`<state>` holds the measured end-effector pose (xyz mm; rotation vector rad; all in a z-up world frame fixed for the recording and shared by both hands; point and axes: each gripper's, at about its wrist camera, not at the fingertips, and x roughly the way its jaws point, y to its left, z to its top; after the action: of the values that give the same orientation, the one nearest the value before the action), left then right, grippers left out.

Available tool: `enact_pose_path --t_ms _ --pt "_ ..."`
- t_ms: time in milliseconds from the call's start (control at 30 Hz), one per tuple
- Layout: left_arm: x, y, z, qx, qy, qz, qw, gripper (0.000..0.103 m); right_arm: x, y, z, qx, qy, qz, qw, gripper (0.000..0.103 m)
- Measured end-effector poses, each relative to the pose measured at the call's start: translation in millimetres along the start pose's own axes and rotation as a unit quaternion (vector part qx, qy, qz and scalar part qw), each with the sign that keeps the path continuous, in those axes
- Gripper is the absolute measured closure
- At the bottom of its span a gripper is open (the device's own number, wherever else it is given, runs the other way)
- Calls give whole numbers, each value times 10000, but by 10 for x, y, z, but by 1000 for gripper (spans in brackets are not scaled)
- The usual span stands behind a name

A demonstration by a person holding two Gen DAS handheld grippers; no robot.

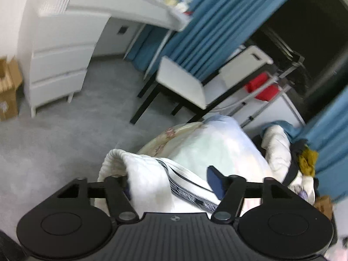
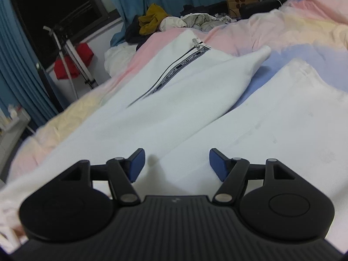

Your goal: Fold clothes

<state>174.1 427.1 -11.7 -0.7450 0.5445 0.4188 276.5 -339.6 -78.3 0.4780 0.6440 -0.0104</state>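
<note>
Left gripper: jaws spread, white jacket bunched between them, pads not pressing.
Right gripper: jaws spread wide, nothing pinched, hovering over the cloth.
Jacket: flat on the pastel bedspread, zipper running toward 12 o'clock.
Clothes pile: at 12 o'clock, far edge.

A white zip-up top lies on the pastel-covered bed.
</note>
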Motion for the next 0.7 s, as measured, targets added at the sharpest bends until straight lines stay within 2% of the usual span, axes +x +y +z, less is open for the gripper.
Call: enact_pose_path --t_ms 133,200,300,433,533,600,700 --pt "-618 -240 -118 781 -171 292 9964 22 -2 -152 122 460 155 199 9986 35" --pt "-907 -412 -252 1220 -222 444 9913 22 -38 -245 166 685 199 267 9971 35" --pt "-1270 -755 -563 1923 -340 429 9798 21 -90 -382 255 938 267 357 9946 34" --pt "-1489 -1329 -1349 3068 -242 185 9513 20 -124 -598 434 1162 225 422 9921 34" --pt "-1398 -1777 -1905 3641 103 -215 9311 20 -20 -787 571 1308 112 418 9905 34" --pt "-1246 -2083 -2240 4126 216 -306 9101 20 73 -912 636 1440 67 412 9887 34" --pt "-1048 -2536 -2664 4868 215 -380 8724 20 243 -1099 671 1760 105 421 9834 34"
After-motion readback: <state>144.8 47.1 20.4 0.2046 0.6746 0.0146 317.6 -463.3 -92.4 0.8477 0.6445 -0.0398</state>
